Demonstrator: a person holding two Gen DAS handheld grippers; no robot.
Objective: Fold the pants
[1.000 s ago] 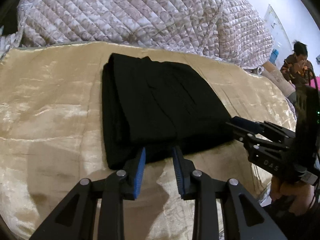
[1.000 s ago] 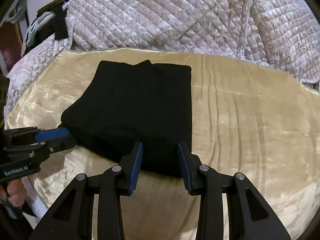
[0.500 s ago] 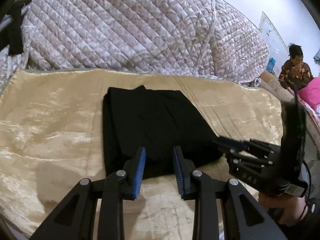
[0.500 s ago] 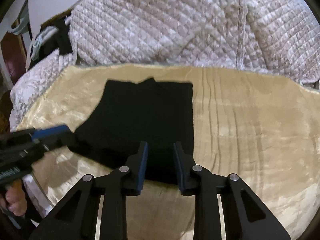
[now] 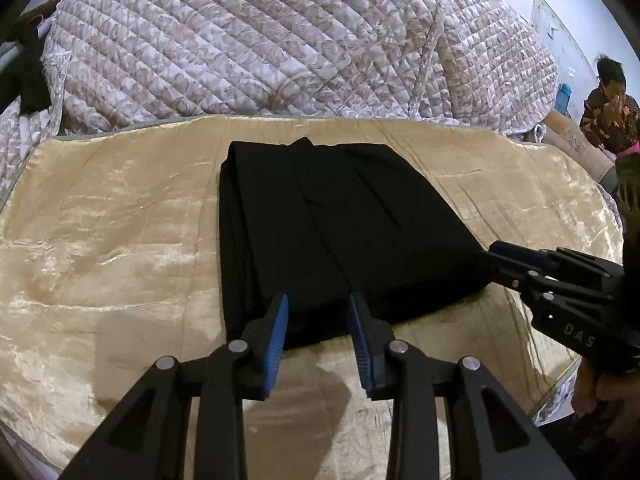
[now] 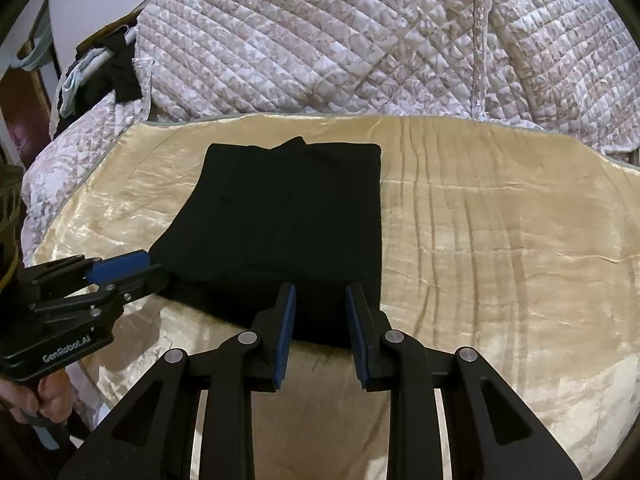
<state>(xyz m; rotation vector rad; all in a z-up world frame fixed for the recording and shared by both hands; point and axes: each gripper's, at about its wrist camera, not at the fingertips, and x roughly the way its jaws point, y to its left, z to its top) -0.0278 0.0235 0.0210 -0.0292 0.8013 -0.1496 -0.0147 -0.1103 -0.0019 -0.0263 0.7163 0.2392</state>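
Jaws of the left gripper [image 5: 316,312] are opening, empty; the right gripper [image 6: 320,300] is hovering parted, holding nothing. Folded pants [image 5: 320,224] are lying on the bed's gold cover [image 5: 112,240]. Snagging the near edge risks undoing the fold.

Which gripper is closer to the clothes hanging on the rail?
Left. The left gripper, jaws opening, empty, is at the pants' corner toward the hanging clothes; right gripper at the far corner.

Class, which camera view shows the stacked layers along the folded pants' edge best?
The left wrist view: the folded black pants show layered edges down their left side. In the right wrist view they read as one flat dark shape.
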